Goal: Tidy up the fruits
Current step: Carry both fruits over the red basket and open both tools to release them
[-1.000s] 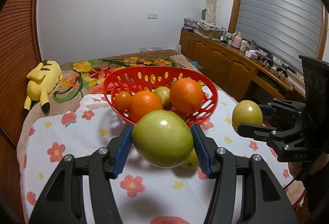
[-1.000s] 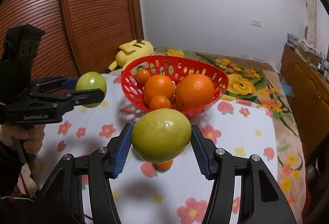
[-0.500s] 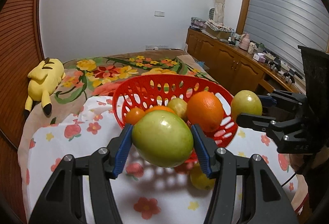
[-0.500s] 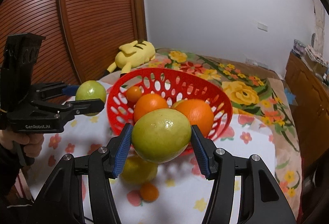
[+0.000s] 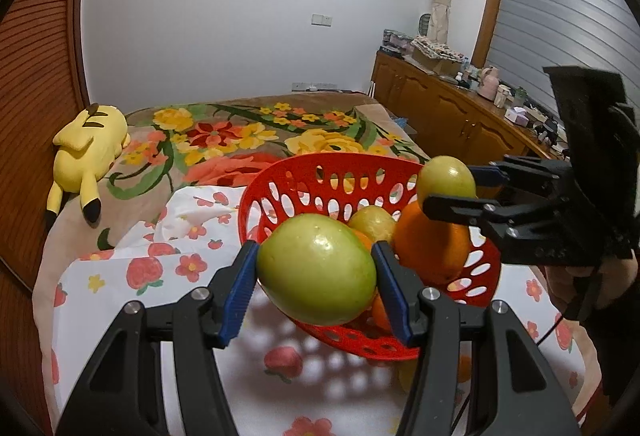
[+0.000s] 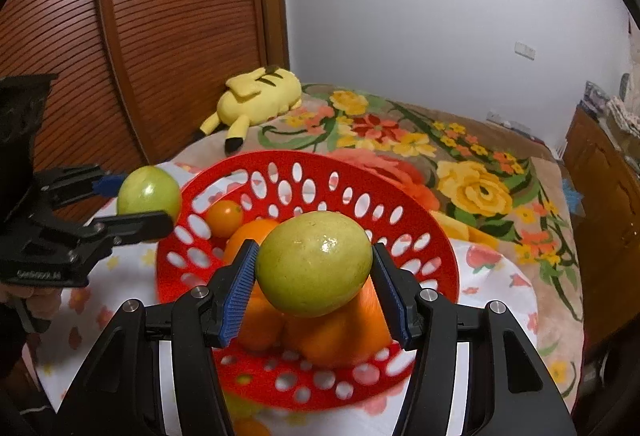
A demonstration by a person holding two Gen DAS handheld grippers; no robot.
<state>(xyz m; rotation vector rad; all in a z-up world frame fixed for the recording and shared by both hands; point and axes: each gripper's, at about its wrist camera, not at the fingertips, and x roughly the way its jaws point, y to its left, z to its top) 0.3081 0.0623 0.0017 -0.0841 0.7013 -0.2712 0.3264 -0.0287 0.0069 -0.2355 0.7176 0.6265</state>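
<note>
My left gripper (image 5: 316,266) is shut on a big green fruit (image 5: 316,276), held over the near left rim of the red perforated basket (image 5: 332,161). My right gripper (image 6: 314,266) is shut on a yellow-green fruit (image 6: 314,260) above the basket (image 6: 280,156). Each gripper shows in the other's view: the right gripper (image 5: 452,184) with its fruit (image 5: 446,176) over the far right rim, the left gripper (image 6: 144,201) with its fruit (image 6: 149,192) at the left rim. Inside the basket lie oranges (image 5: 432,248) (image 6: 225,214) and a yellow-green fruit (image 5: 372,223).
The basket stands on a white flowered cloth (image 5: 132,276) over a floral blanket (image 5: 224,132). A yellow fruit (image 5: 408,372) and a small orange (image 5: 464,368) lie on the cloth beside it. A yellow plush toy (image 5: 90,152) lies far left; a wooden cabinet (image 5: 440,112) stands at right.
Both grippers have carried their fruits forward from in front of the basket to over its rim. The basket now looks larger and closer in both views. Both grips are unchanged.
</note>
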